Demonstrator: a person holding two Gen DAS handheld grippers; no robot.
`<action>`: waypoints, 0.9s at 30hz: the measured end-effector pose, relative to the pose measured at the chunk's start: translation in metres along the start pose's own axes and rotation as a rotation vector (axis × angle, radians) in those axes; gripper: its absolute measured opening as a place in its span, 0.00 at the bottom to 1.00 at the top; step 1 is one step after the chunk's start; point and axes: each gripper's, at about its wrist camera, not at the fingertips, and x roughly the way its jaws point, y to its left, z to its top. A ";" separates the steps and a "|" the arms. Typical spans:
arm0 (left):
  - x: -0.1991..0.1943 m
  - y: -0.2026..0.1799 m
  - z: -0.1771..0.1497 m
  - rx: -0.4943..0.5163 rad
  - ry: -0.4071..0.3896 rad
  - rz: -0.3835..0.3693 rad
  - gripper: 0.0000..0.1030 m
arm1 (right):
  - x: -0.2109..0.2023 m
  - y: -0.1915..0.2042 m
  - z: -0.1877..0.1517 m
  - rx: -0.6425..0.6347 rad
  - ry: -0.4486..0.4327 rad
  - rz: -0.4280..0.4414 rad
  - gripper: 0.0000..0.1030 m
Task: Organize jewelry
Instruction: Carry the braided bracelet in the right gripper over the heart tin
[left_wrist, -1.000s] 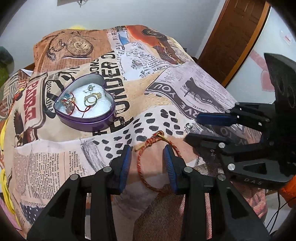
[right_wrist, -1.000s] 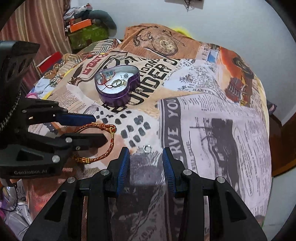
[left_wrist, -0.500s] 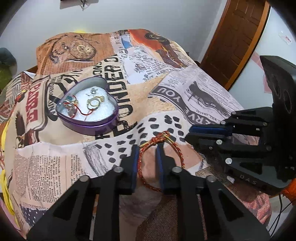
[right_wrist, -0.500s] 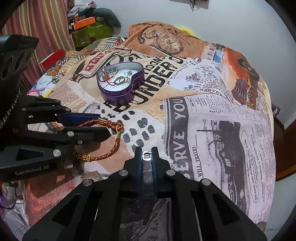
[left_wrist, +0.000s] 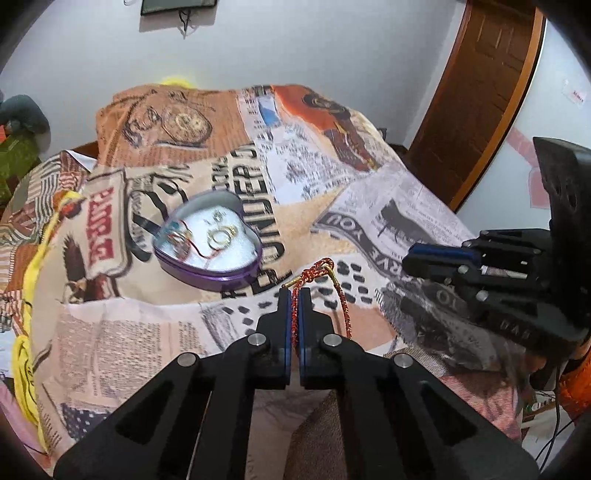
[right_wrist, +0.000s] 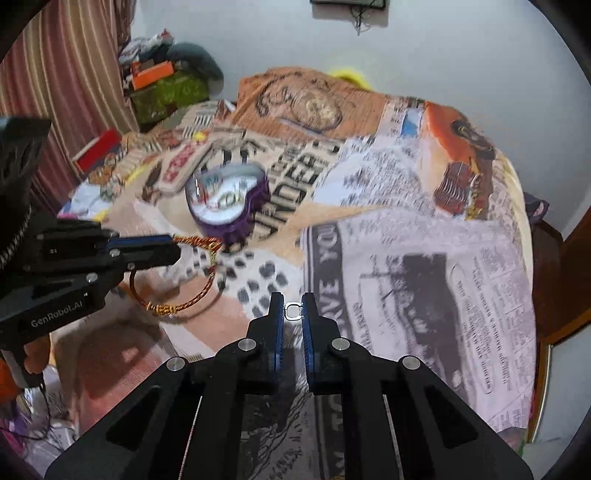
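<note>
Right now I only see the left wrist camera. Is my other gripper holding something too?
Observer: Yes. The right gripper pinches a small silver ring between its fingertips.
Operator: Is my bracelet dangling all the way down?
Observer: The red-and-gold bracelet hangs from the left gripper in a loop, with a gold-wrapped knot at its lowest point.
Operator: Is the box close?
Observer: The purple heart-shaped tin sits open just beyond the bracelet's top.

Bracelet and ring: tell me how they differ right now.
The bracelet is a large red-gold braided loop; the ring is tiny and silvery. The bracelet is pinched on one side by the left gripper, its loop hanging out; the ring sits wholly between the right gripper tips. Both are gripped.
</note>
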 end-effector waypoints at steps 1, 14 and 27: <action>-0.005 0.002 0.002 0.001 -0.012 0.004 0.01 | -0.004 0.000 0.004 -0.002 -0.014 -0.004 0.08; -0.039 0.027 0.025 -0.016 -0.115 0.055 0.01 | -0.027 0.031 0.039 -0.061 -0.128 0.044 0.08; -0.032 0.066 0.028 -0.041 -0.127 0.118 0.01 | 0.018 0.057 0.055 -0.083 -0.081 0.123 0.08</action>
